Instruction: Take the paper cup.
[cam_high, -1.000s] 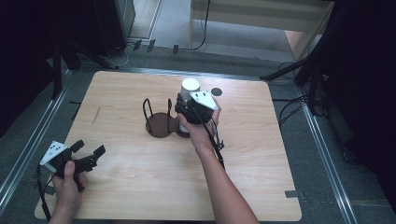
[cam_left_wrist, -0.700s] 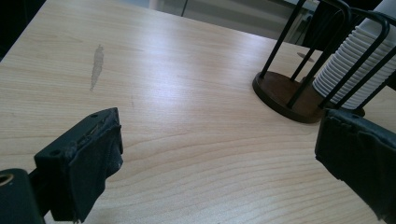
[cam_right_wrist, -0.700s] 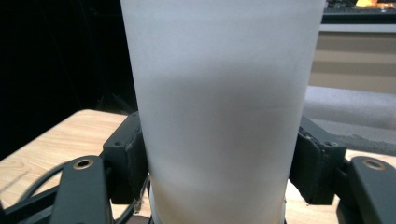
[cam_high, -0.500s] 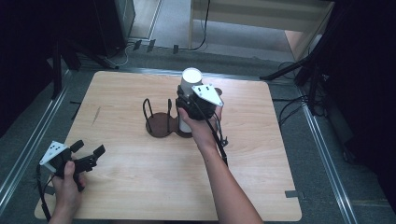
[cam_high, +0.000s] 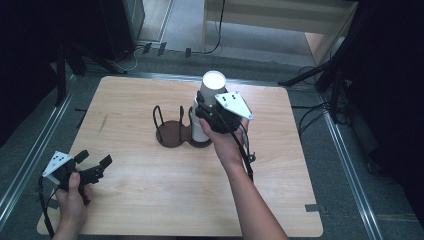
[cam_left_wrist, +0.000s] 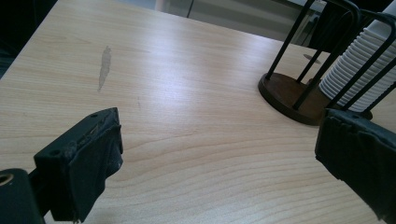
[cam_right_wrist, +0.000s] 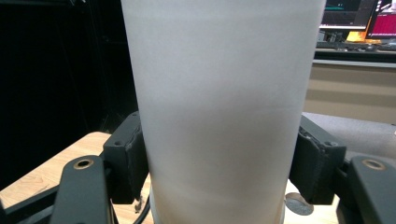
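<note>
Pale wooden tabletop (cam_high: 150, 200): the right gripper (cam_high: 210, 116) clamps a white paper cup (cam_high: 212, 90), apparently lifting it off the ribbed stack in the dark wire-post holder (cam_high: 172, 132), while the left gripper (cam_high: 92, 167) rests wide open, clear.

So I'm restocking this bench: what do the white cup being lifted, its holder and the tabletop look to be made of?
The white cup looks like matte paper: a dull, faintly fibrous wall with no gloss, though thin plastic can't be ruled out. The holder seems to have a dark, smooth wooden base with thin black rods, probably painted metal. The tabletop shows pale wood grain with a soft sheen, likely laminate or sealed wood.
</note>
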